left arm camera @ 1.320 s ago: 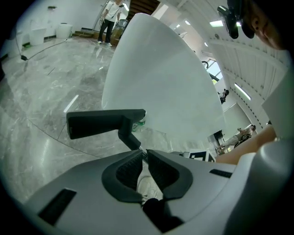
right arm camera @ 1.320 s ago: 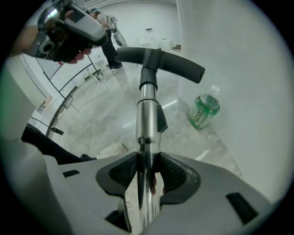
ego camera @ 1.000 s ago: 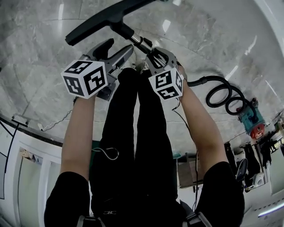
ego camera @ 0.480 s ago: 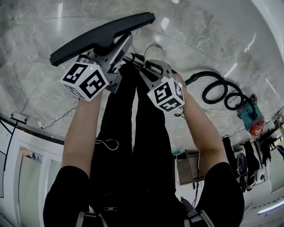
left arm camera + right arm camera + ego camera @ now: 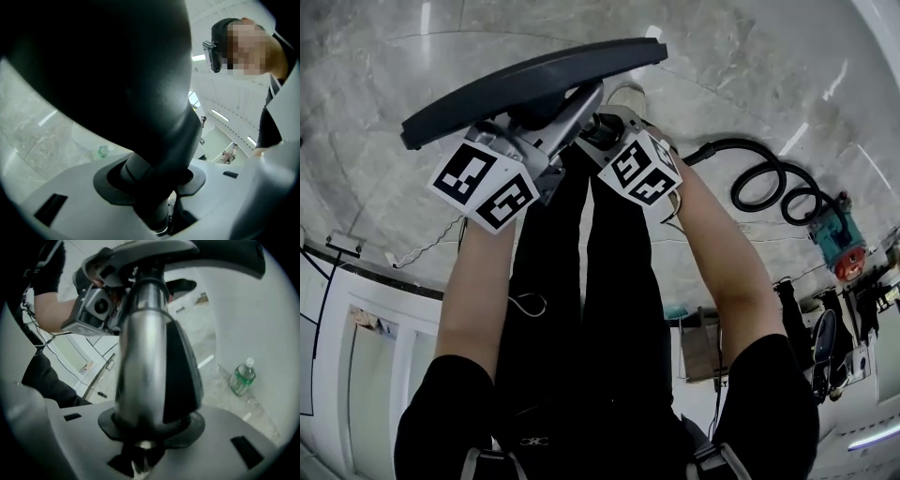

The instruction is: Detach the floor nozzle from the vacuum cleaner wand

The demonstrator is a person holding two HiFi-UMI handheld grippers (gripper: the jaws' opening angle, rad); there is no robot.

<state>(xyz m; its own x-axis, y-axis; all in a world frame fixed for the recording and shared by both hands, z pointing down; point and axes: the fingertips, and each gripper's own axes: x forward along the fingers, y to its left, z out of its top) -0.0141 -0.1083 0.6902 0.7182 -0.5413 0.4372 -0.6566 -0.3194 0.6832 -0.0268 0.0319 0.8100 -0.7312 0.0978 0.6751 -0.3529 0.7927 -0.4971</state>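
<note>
The black floor nozzle (image 5: 525,82) hangs off the floor as a long bar across the top of the head view. My left gripper (image 5: 565,105) has the nozzle's thick black neck (image 5: 154,140) between its jaws; they are closing and the pads press on it. The nozzle body (image 5: 103,70) fills most of the left gripper view. My right gripper (image 5: 600,129) is shut on the chrome wand (image 5: 143,348) just below its black collar. In the right gripper view the wand runs up to the nozzle (image 5: 220,251), with the left gripper (image 5: 96,305) beside it.
A black hose (image 5: 769,192) coils on the marble floor at the right, leading to a teal and red vacuum body (image 5: 836,246). A green bottle (image 5: 242,376) stands on the floor. A thin cable (image 5: 422,248) lies at the left. The person's legs (image 5: 581,309) are below the grippers.
The nozzle has come up toward the camera and now lies across the view. The left gripper, open and apart from it before, has closed on its neck. Both grippers rose.
</note>
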